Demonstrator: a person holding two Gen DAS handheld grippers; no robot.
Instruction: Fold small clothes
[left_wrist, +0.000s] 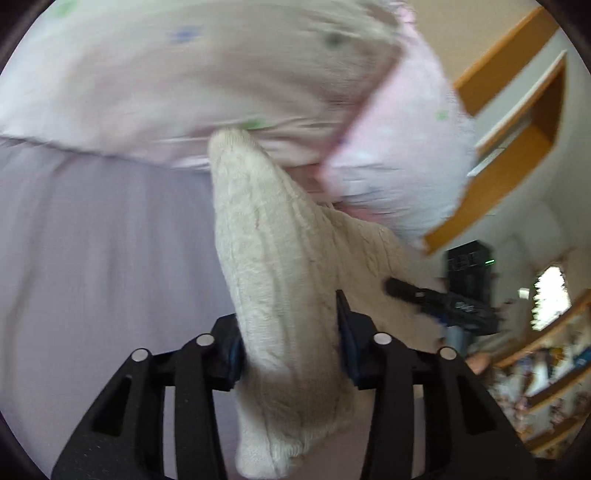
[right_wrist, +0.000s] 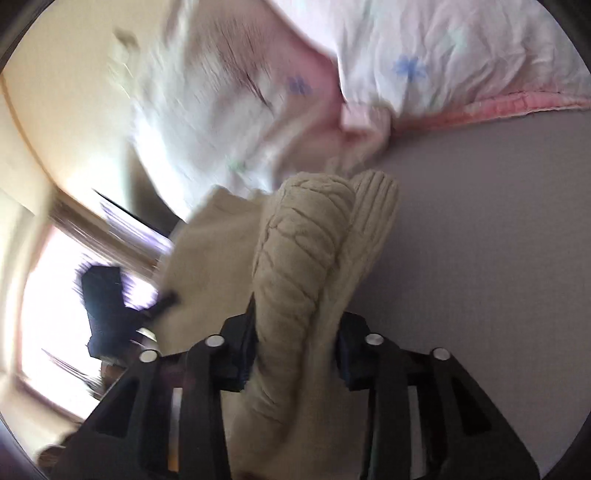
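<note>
One cream knit garment (left_wrist: 280, 280) — two grippers (left_wrist: 290, 332) (right_wrist: 295, 343)

Right gripper (right_wrist: 295, 343) clamped on bunched cream knit garment (right_wrist: 295, 258), fabric bulging up between both fingers. Lilac bed sheet (right_wrist: 480, 258) to the right, pink floral quilt (right_wrist: 443, 66) above. Left gripper (right_wrist: 162, 302) at garment's left edge, blurred.
</note>
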